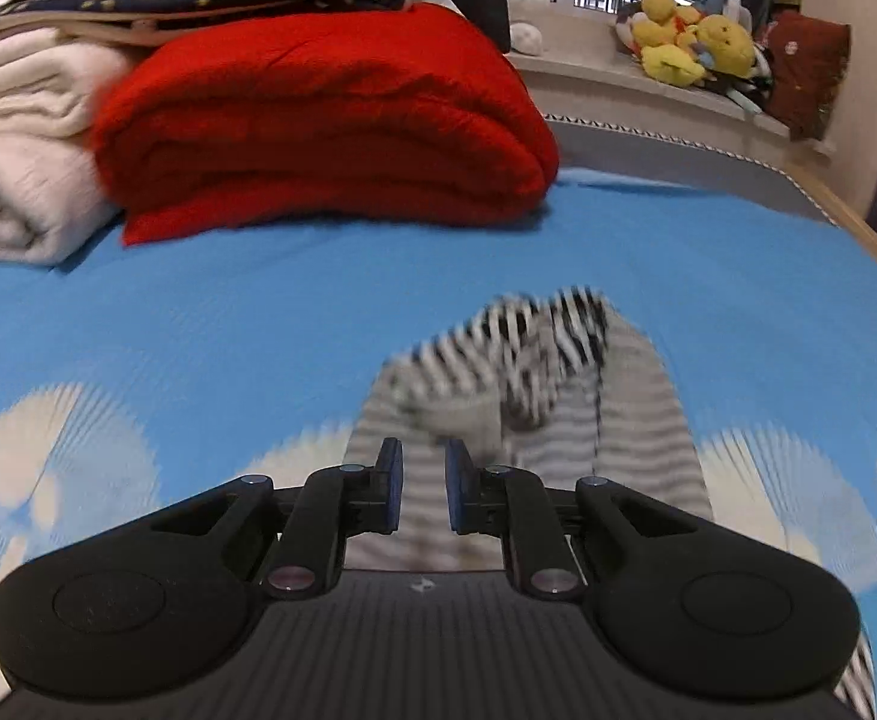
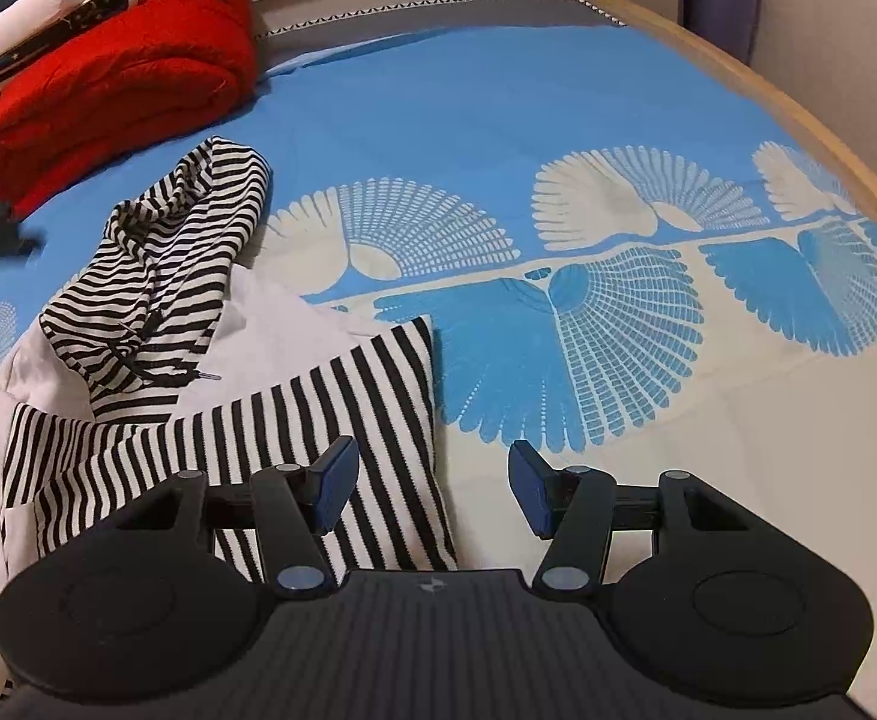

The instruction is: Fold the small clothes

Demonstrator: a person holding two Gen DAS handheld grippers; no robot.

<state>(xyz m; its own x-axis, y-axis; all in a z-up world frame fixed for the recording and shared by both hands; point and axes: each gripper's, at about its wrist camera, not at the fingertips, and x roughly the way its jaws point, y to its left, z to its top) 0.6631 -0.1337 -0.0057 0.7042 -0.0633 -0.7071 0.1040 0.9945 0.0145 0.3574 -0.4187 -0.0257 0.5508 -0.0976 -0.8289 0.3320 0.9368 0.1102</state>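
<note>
Left gripper (image 1: 424,483) first: jaws a narrow gap apart, nothing visibly between the pads, hovering over the near part of the striped garment (image 2: 210,420); picture blurred, so contact with cloth not certain. Straight ahead of it, the bunched hood (image 1: 534,348) with its dark drawstring, lying on top of the flatter body. Farther ahead and to its left, a folded red blanket (image 1: 318,120) beside a cream one (image 1: 12,168), both well clear.

Right gripper (image 2: 432,489): jaws wide apart, empty, astride the garment's right edge, left finger (image 2: 336,480) over the stripes, right one over bare blue bedsheet (image 2: 498,96). Ahead and left of it, the crumpled hood (image 2: 186,228); just ahead, the folded-in striped sleeve (image 2: 348,396).

Probably mid-fold, with hood not yet flattened. Best to pinch a single layer at the edge, lift low, carry across evenly, keep both sides level, and avoid snagging the drawstring (image 2: 162,369). Worth smoothing the hood before the next fold.
</note>
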